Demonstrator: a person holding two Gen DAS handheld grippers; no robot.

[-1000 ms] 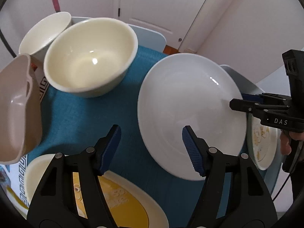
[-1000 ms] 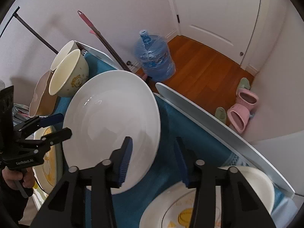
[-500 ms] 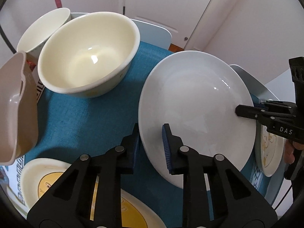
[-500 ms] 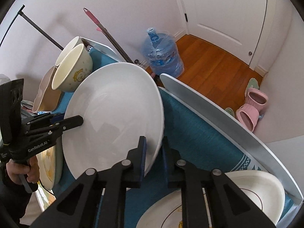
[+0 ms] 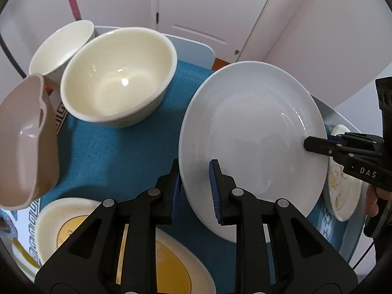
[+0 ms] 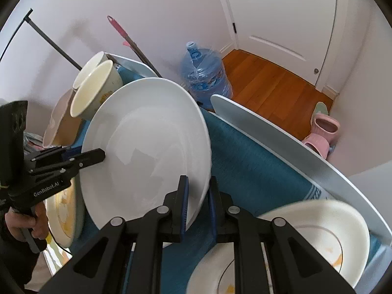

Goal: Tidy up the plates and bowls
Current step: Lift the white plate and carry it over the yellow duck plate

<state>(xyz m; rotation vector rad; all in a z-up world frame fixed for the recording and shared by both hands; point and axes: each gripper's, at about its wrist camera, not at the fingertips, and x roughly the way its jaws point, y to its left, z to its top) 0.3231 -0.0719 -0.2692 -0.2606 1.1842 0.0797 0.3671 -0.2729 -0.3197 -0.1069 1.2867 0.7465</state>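
Both claws grip the same big white plate, one on each side of its rim. The left gripper has its blue ribbed pads closed on the near edge, one pad under the rim and one on the glossy face; the right gripper pinches the opposite edge the same way. The plate is smooth glazed china, round and shallow, and it sits tilted over the teal woven cloth that covers the table.

From the left camera you see what the other barely catches: a deep cream bowl with a shiny inside standing on the cloth, a smaller white bowl just behind it, and a matte beige scoop-shaped dish hanging large at the left edge. In front, under the gripper's black arms, lie two cream plates with a yellow picture. The right gripper shows here as a black tool coming in from the right onto the plate's rim, with another patterned plate beyond it.

The right camera opens up the room instead: a blue plastic water jug on a wooden floor, a white panelled door, pink slippers, and a pink-handled mop against the wall. It also shows the table's pale curved edge and a person's hand on the left gripper's handle.
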